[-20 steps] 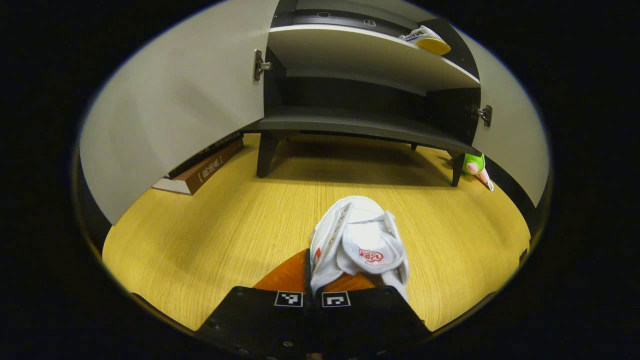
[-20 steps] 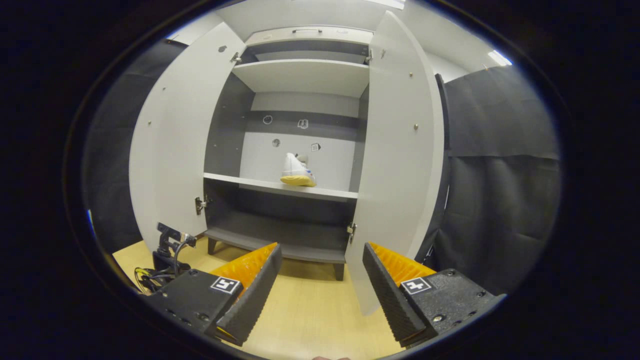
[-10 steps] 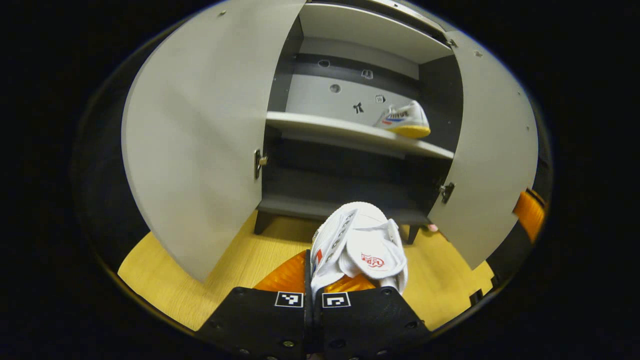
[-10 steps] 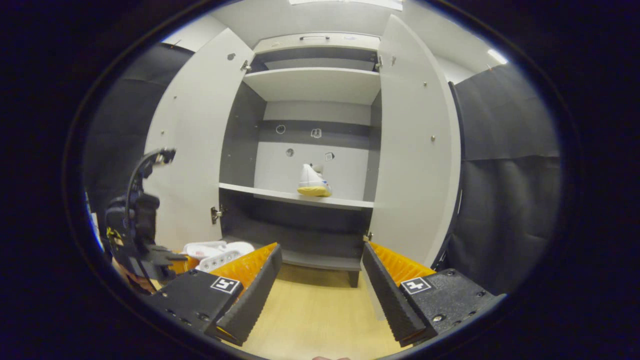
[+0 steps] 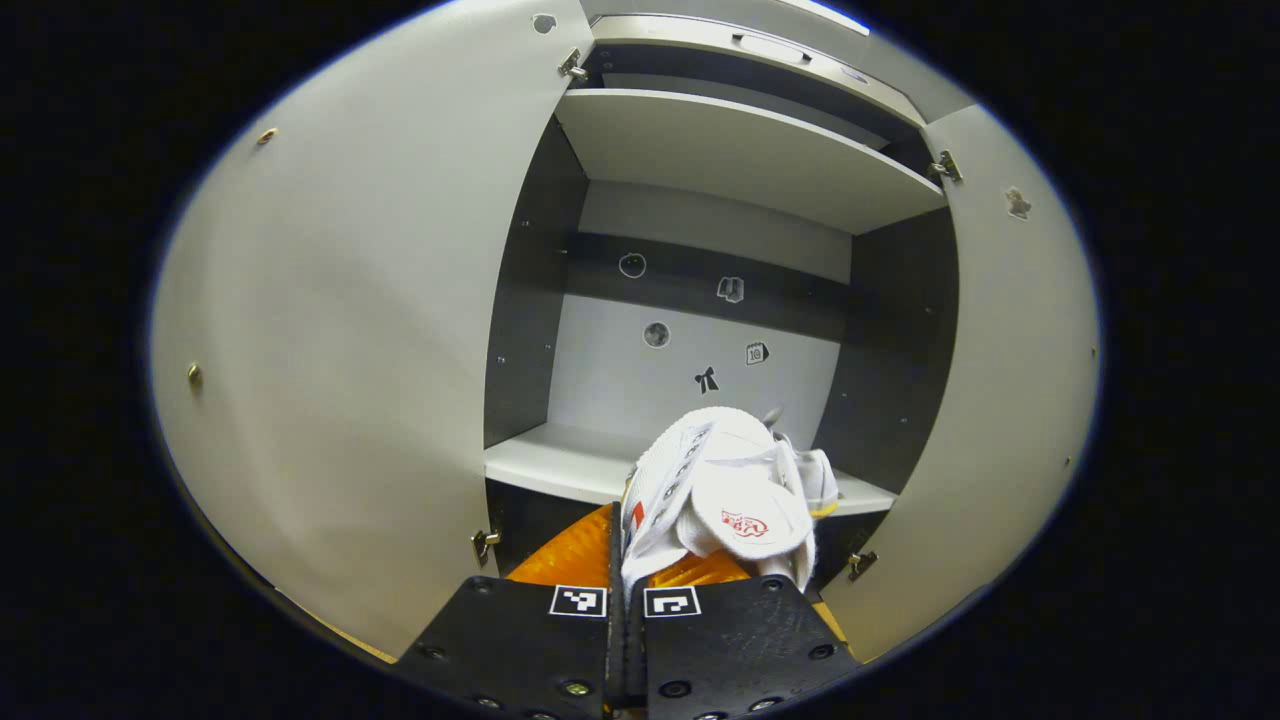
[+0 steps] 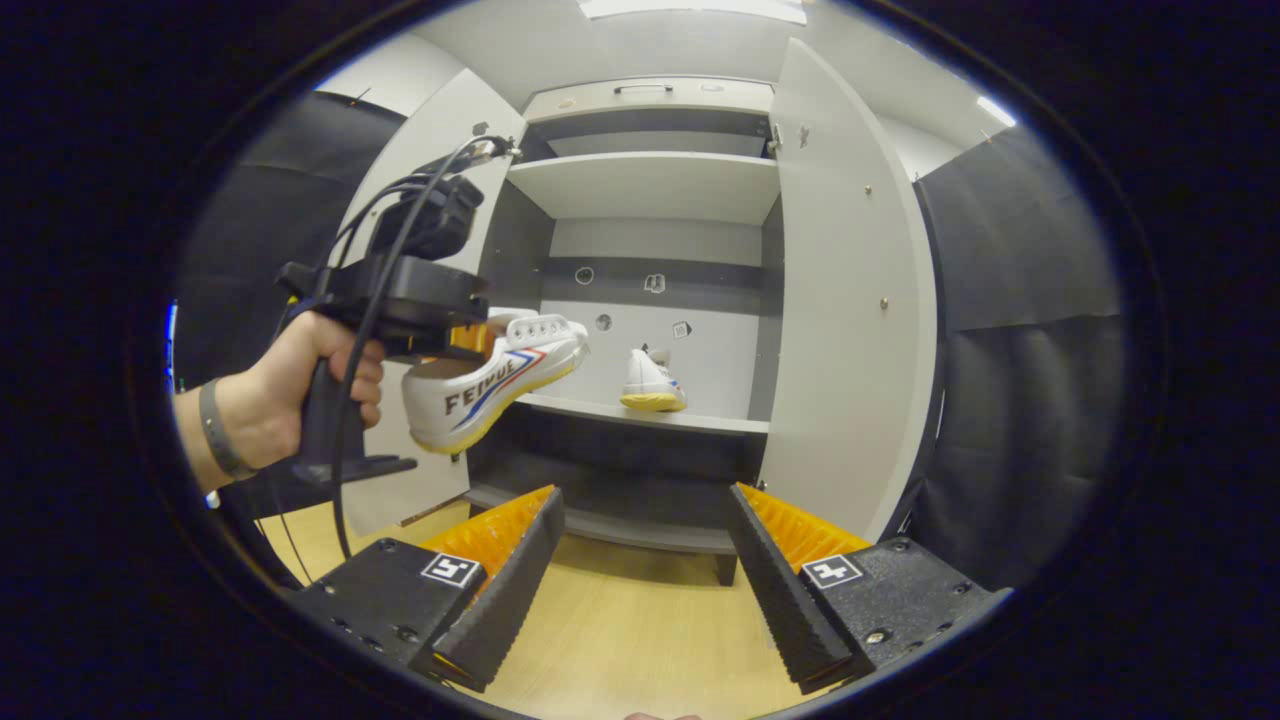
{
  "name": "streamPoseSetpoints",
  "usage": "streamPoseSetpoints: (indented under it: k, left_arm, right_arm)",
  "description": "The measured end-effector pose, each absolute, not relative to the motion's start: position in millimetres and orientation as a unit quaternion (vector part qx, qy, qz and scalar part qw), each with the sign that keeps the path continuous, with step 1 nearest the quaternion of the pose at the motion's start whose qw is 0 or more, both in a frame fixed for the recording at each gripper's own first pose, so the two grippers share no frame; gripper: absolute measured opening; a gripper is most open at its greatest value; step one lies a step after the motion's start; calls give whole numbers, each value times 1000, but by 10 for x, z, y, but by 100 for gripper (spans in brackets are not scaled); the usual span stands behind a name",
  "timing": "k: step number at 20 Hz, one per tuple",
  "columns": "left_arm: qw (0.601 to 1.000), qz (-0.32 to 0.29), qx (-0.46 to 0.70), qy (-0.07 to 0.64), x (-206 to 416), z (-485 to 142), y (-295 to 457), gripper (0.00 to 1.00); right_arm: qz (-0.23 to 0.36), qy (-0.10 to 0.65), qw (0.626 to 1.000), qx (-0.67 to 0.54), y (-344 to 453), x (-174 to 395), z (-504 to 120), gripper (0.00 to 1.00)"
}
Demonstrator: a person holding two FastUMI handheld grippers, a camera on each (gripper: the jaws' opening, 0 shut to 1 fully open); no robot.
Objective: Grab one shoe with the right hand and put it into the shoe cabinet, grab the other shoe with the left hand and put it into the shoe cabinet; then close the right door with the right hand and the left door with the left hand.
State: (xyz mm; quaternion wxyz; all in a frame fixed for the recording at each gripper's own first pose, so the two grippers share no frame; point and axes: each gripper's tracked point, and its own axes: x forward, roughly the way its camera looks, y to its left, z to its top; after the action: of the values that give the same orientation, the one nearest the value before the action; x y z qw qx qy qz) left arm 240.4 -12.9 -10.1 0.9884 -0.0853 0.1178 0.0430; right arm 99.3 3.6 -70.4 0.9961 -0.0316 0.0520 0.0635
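My left gripper [image 5: 635, 545] is shut on a white shoe [image 5: 720, 490], held in the air in front of the open cabinet's middle shelf [image 5: 550, 465]. The right gripper view shows that same shoe [image 6: 490, 385] raised by the left gripper [image 6: 480, 335] and a hand [image 6: 290, 385], just left of the cabinet opening. A second white shoe with a yellow sole [image 6: 650, 385] stands on the middle shelf [image 6: 720, 422]; in the left gripper view the second shoe [image 5: 820, 478] is mostly hidden behind the held one. My right gripper [image 6: 645, 555] is open, empty, and low before the cabinet.
Both cabinet doors stand wide open, the left door [image 6: 420, 230] and the right door [image 6: 850, 300]. An upper shelf [image 6: 650, 185] and a dark bottom shelf [image 6: 620, 520] are bare. Wooden floor [image 6: 640, 640] lies below; black cloth wall [image 6: 1020, 350] is at right.
The left gripper has lifted the shoe from floor level up to the height of the middle shelf. The right gripper stays open and has barely shifted.
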Motion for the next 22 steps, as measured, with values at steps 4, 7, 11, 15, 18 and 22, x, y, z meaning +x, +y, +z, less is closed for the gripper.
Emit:
streamPoseSetpoints:
  k: [4, 7, 11, 15, 18, 22]
  left_arm:
    - [986, 67, -74, 133, 3009, -102, 29, 11]
    - [980, 83, -70, 166, 3404, -228, 131, 0]
    - [971, 99, -57, 212, 3810, -352, 236, 0]
    - [958, 102, -56, 261, 4051, -513, 245, 11]
    - [945, 94, -61, 306, 4125, -730, 205, 0]
    - [945, 76, -60, 312, 4129, -683, 111, 40]
  right_arm:
    - [61, 39, 997, -39, -35, 1036, -625, 100]
    - [54, 37, 997, -45, -98, 1086, -603, 100]
    - [48, 40, 997, -43, -145, 1135, -614, 100]
    - [43, 48, 997, -34, -196, 1175, -669, 100]
    - [36, 47, 998, -29, -254, 1208, -668, 100]
    - [30, 55, 998, -17, -318, 1262, -715, 100]
